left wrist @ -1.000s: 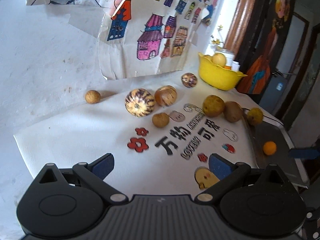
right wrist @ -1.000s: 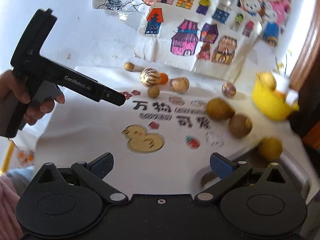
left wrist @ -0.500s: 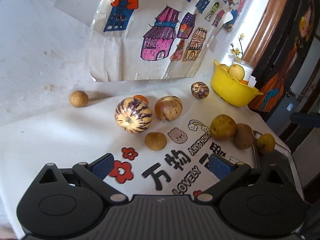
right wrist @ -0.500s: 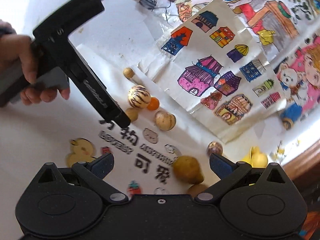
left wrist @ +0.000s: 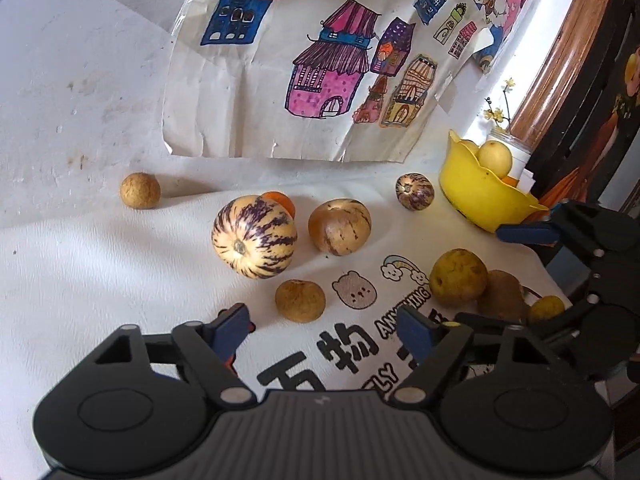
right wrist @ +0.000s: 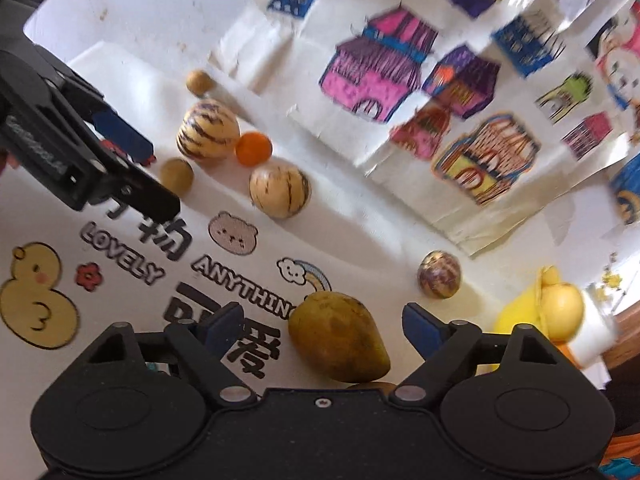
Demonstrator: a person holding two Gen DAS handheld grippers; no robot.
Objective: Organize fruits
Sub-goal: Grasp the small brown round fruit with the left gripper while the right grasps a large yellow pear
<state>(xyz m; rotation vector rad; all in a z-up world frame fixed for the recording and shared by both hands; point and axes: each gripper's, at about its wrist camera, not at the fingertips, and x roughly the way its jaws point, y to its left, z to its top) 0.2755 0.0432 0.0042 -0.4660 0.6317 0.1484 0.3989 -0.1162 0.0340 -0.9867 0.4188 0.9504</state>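
Observation:
Fruits lie on a white printed cloth (left wrist: 80, 280). My left gripper (left wrist: 324, 328) is open, and a small brown round fruit (left wrist: 300, 301) sits just ahead between its fingers. Beyond are a striped melon (left wrist: 254, 236), a tan melon (left wrist: 340, 226), an orange (left wrist: 280, 199) and a small purple fruit (left wrist: 415, 191). My right gripper (right wrist: 322, 326) is open, with a yellow-green mango (right wrist: 338, 342) between its fingers. The yellow bowl (left wrist: 480, 196) at the right holds a pale fruit (left wrist: 495, 159). The right gripper also shows in the left wrist view (left wrist: 520, 272).
A small brown ball-like fruit (left wrist: 140, 191) sits far left by the wall. Children's drawings (left wrist: 320, 60) hang on the wall behind. A kiwi (left wrist: 502, 294) and a small yellow fruit (left wrist: 546, 309) lie near the cloth's right edge. The left gripper shows in the right wrist view (right wrist: 120, 152).
Both grippers moved forward and lower toward the fruits. The small brown fruit now sits between my left fingers, the mango between my right fingers. Both stay open.

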